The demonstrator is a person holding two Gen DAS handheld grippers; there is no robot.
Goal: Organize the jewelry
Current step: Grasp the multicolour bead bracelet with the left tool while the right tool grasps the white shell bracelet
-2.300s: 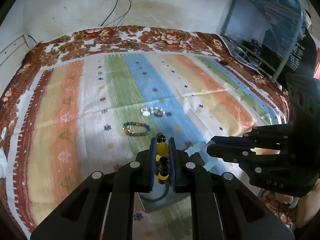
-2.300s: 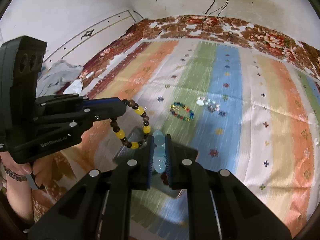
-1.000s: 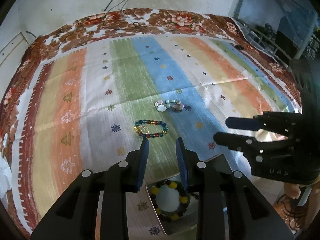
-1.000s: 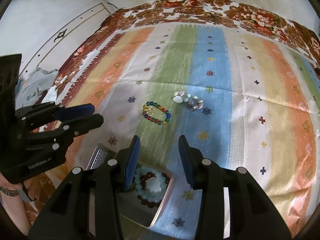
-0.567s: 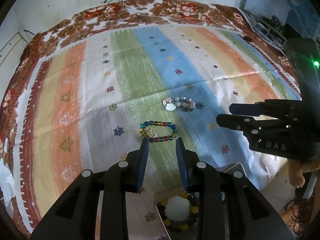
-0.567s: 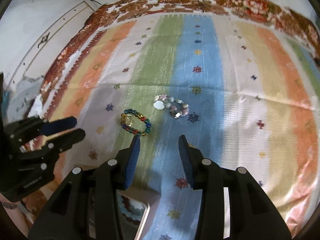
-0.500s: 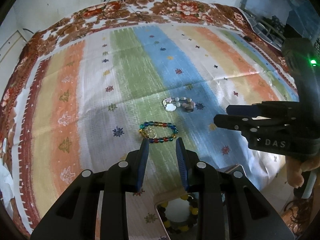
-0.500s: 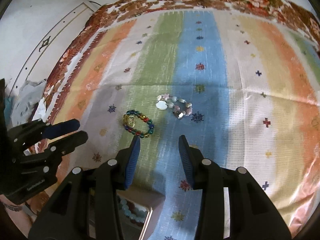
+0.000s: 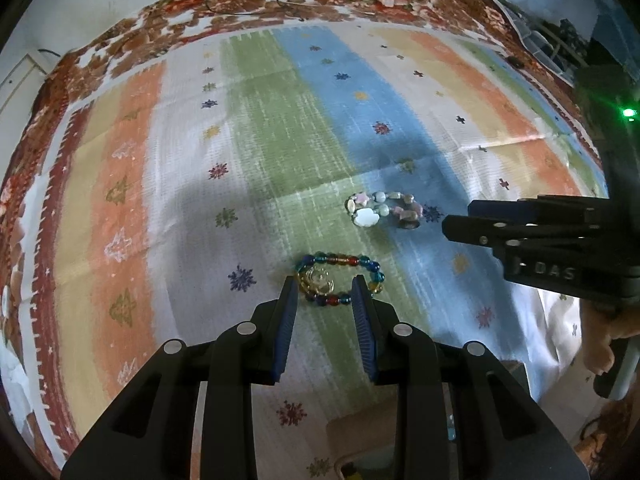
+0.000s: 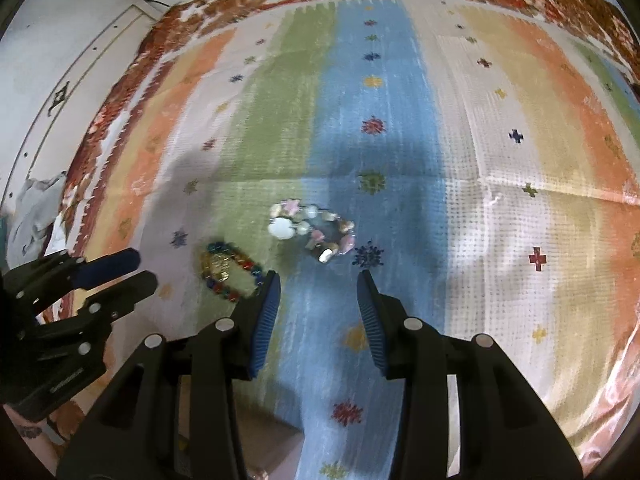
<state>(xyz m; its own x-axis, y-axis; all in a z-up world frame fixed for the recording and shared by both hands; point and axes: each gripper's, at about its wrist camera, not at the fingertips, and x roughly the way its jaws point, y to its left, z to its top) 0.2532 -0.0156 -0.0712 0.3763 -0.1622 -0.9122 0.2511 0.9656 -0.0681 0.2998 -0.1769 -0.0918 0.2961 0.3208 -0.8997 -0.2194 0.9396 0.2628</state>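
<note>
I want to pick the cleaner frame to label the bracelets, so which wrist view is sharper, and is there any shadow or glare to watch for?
Left wrist view: sharp; the multicolored bead bracelet and pastel charm bracelet show crisp beads, with a soft shadow across the striped cloth and a green light flaring at the right edge. Right wrist view: motion-blurred, both bracelets smeared, shadow over them, strong fisheye bending.

My left camera looks steeply down along my left jaws onto the striped cloth (image 9: pixel 280 140), close above the coloured bracelet (image 9: pixel 340 280). My right camera tilts down likewise, close behind the pale bracelet (image 10: pixel 312 230). Both views share the cloth and both bracelets. The right gripper (image 9: pixel 456 222) shows at the left view's right edge, and the left gripper (image 10: pixel 138 270) at the right view's left edge.
</note>
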